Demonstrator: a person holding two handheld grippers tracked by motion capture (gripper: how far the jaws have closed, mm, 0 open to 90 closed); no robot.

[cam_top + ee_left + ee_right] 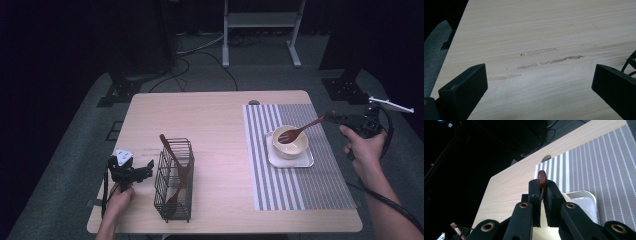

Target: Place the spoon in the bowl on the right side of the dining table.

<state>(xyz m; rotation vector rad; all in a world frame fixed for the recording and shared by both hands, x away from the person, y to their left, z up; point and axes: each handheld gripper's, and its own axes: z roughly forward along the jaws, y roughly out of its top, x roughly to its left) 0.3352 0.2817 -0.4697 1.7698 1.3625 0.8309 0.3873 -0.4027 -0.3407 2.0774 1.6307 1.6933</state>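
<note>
- The right gripper [331, 116], at the right edge of the high view, is pinching the handle end of a wooden spoon [300, 131]; in the right gripper view the jaws are pressing together on the spoon's reddish-brown handle tip [542, 179] at the middle of the frame.
- The spoon is slanting down to the left in the high view, its scoop lying inside the cream bowl [290, 141] right of centre.
- The bowl is sitting on a small white tray [307, 161], which is lying on the striped placemat [320, 185] in the right half of the frame.
- The left gripper [145, 170], at the lower left of the high view, is hovering just beside the wire basket [174, 177]; in the left gripper view its jaws are standing spread with bare table [539, 50] between them.
- The wire basket is holding more wooden utensils [172, 155], one leaning up past its rim.
</note>
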